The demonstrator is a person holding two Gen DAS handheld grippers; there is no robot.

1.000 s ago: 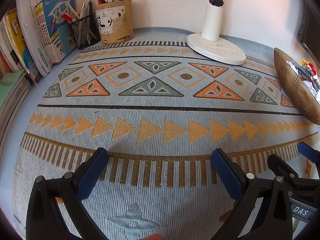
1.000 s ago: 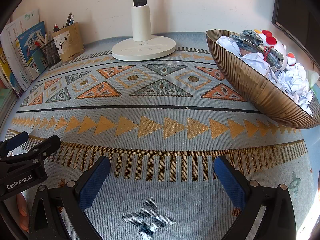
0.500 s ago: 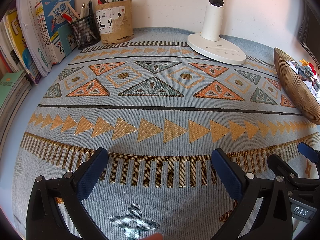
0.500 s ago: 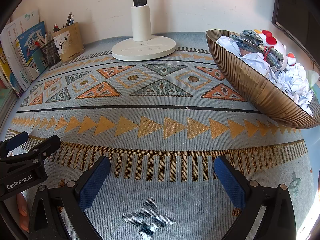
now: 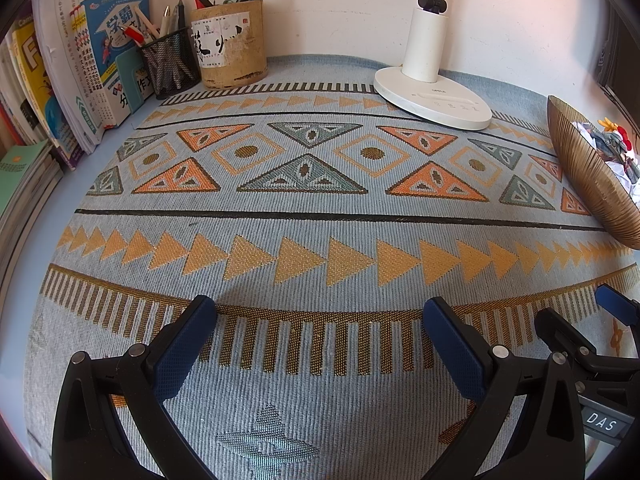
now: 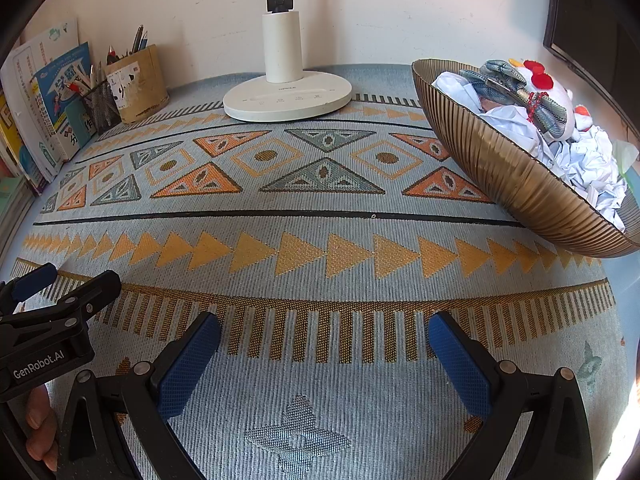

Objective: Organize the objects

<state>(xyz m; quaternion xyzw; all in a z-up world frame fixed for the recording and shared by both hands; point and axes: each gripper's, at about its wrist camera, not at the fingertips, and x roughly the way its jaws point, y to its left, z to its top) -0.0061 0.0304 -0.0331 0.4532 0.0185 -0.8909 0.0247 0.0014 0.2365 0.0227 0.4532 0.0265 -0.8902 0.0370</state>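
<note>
left gripper (image 5: 320, 320) spread apart, right gripper (image 6: 324, 328) spread apart, both holding nothing, gold bowl (image 6: 508, 172) heaped right

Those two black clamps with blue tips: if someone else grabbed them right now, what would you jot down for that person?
Left gripper: fingers wide open, empty, low over the patterned mat.
Right gripper: the same, open and empty, beside the left one.
Gold bowl at the right already holds crumpled paper and a plush toy.
Pens stand in the mesh cup and the wooden holder, back left by the books; the lamp base sits at the back.
No loose item lies on the mat, so the tidying looks done or nearly done; check outside the views.
</note>
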